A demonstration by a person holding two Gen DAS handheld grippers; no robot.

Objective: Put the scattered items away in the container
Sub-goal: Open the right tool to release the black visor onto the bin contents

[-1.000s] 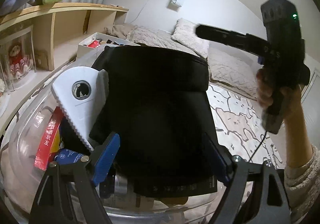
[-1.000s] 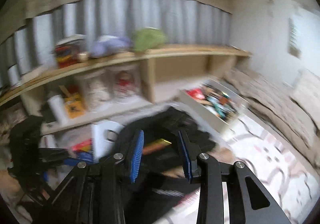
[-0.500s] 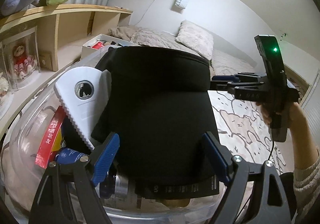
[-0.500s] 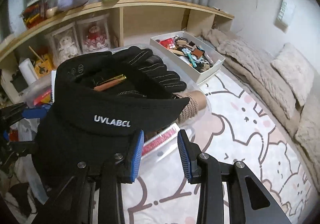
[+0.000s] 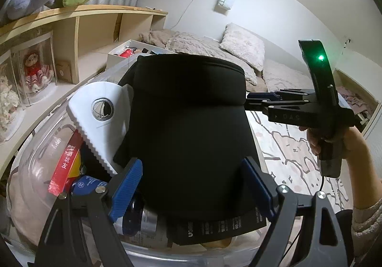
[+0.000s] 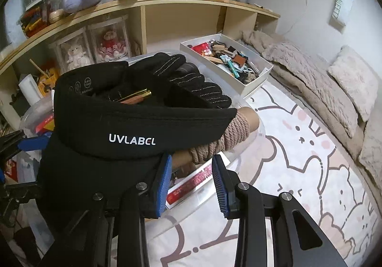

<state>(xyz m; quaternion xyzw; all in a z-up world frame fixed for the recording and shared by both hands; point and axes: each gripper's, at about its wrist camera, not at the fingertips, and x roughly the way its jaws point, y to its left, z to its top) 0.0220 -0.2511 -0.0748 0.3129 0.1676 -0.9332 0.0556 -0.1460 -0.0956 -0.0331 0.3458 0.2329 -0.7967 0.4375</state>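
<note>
Left wrist view: left gripper spread wide, blue pads either side of the brim of a black sun visor; whether the pads actually press the brim can't be told. Visor lies on top of the pile in the clear plastic container, centre frame. At 9 o'clock of the visor a white serrated plastic piece; below that, at 8 o'clock, a red packet with Chinese print and a blue-capped can. A black charger brick peeks out at 6 o'clock under the brim. Right gripper comes in from 3 o'clock, tips at the visor's right edge, held by a hand. Right wrist view: right gripper partly apart, nothing between the pads; left pad sits against the visor fabric, marked UVLABCL. Black gloves and a copper pen at 12 o'clock behind the band. Rope-wrapped roll at 2 o'clock, just beyond the tips. White box of clutter farther out at 1 o'clock on the bear-print bedsheet.
</note>
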